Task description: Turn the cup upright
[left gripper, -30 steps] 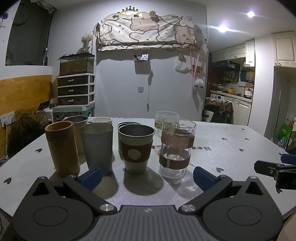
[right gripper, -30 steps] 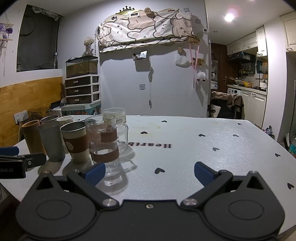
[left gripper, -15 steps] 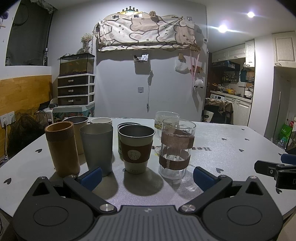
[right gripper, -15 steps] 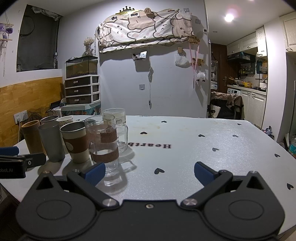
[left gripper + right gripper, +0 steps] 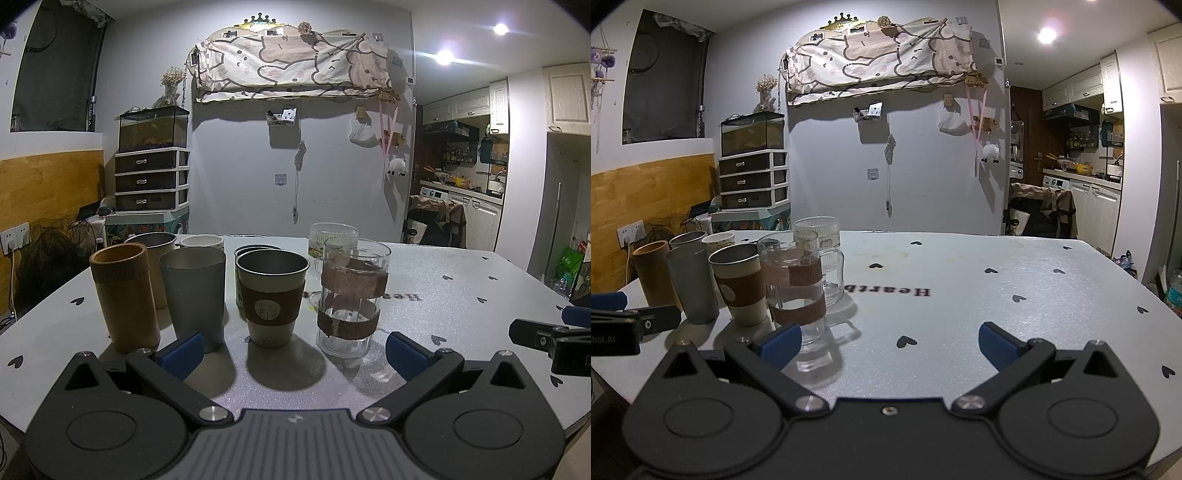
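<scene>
Several cups stand upright in a cluster on the grey table [image 5: 461, 280]. In the front row are a brown bamboo cup [image 5: 123, 299], a grey tumbler [image 5: 194, 295], a metal cup with a brown sleeve [image 5: 271, 297] and a clear glass with brown bands [image 5: 351, 295]. My left gripper [image 5: 293, 350] is open and empty, just short of the sleeved cup. My right gripper [image 5: 890, 341] is open and empty, with the banded glass [image 5: 796, 284] beside its left finger. The sleeved cup [image 5: 740, 284] stands left of that glass.
More cups stand behind the front row, among them a ribbed glass mug [image 5: 332, 242] and a white mug [image 5: 202, 242]. The right gripper shows at the right edge of the left wrist view [image 5: 550, 338]. A drawer unit [image 5: 151, 181] stands by the far wall.
</scene>
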Action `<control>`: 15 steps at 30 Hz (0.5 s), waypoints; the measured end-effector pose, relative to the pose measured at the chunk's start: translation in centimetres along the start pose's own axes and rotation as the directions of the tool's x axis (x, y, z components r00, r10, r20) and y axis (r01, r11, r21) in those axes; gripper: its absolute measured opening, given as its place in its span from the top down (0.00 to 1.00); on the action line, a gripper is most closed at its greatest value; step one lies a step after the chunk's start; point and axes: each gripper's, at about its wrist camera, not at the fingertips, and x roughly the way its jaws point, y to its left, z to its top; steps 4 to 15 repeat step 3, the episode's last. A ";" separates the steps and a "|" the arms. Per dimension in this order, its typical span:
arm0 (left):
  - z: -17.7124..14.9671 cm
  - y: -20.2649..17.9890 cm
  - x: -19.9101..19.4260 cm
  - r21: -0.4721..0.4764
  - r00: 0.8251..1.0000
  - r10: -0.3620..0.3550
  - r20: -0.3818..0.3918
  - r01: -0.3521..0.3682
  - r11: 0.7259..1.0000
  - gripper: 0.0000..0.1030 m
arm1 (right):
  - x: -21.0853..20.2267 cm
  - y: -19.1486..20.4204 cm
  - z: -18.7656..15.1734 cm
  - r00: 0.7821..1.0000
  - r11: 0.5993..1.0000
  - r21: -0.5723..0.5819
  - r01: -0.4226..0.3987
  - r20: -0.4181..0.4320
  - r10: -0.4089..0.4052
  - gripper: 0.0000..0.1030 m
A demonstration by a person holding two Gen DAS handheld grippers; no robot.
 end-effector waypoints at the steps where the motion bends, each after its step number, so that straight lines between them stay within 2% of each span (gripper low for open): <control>1: 0.0 0.0 0.0 0.000 1.000 0.001 -0.001 -0.001 1.000 0.00 | 0.0 0.0 0.0 1.000 1.000 0.000 0.000 0.000 0.000 0.00; 15: 0.0 -0.1 0.0 0.001 1.000 0.001 0.000 -0.001 1.000 0.00 | 0.0 0.0 0.0 1.000 1.000 0.001 0.000 -0.001 0.000 0.00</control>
